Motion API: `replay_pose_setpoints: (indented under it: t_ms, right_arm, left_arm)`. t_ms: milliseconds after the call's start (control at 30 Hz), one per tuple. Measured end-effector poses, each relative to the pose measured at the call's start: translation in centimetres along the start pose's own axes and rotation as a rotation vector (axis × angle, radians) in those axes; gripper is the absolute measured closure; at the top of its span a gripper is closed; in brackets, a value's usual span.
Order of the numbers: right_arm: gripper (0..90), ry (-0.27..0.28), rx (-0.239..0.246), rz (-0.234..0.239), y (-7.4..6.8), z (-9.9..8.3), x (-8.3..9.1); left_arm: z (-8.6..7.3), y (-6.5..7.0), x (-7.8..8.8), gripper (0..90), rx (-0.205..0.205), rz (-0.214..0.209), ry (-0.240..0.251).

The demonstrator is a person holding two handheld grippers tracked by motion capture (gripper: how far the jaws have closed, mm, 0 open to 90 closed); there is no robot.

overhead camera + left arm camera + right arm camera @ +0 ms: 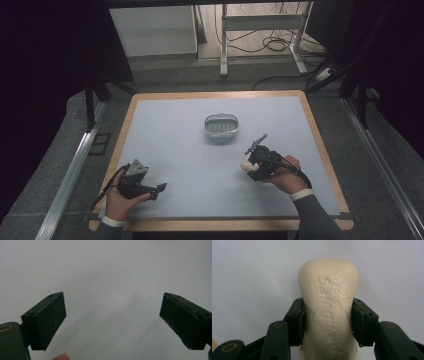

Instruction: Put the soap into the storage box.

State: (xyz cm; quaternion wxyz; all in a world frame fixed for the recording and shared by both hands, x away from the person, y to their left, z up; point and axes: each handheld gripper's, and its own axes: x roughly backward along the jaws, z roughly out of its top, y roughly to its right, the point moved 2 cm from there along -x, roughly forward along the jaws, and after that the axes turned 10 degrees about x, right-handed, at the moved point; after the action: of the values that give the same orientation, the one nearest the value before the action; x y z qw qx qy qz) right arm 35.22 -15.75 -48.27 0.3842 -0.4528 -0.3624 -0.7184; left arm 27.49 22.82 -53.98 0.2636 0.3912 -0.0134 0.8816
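A cream bar of soap [328, 305] with a raised brand name stands between the two black jaws of my right gripper [327, 320], whose pads press on its narrow waist. From above, the right gripper [248, 167] sits at the table's right front with the pale soap [246, 165] at its tip, pointing left. A grey soap dish [221, 128] with a slotted insert rests at the middle of the table, beyond that gripper. My left gripper [161, 188] lies low at the left front, and in its own view the left gripper [112, 317] stands wide open over bare table.
The pale blue table top [190, 150] has a wooden rim [125, 125]. Metal rails run along both sides of the table. Desk legs and loose cables [272, 45] lie on the floor beyond the far edge.
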Motion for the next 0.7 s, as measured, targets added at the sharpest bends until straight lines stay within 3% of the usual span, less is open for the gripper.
replay_pose_setpoints:
  t_ms: [700]
  right_arm:
    - [49.1,0.018,0.005,-0.019,1.6,1.4,0.2]
  left_arm:
    - [0.0,0.1,-0.2,7.1,-0.004,0.001,-0.007]
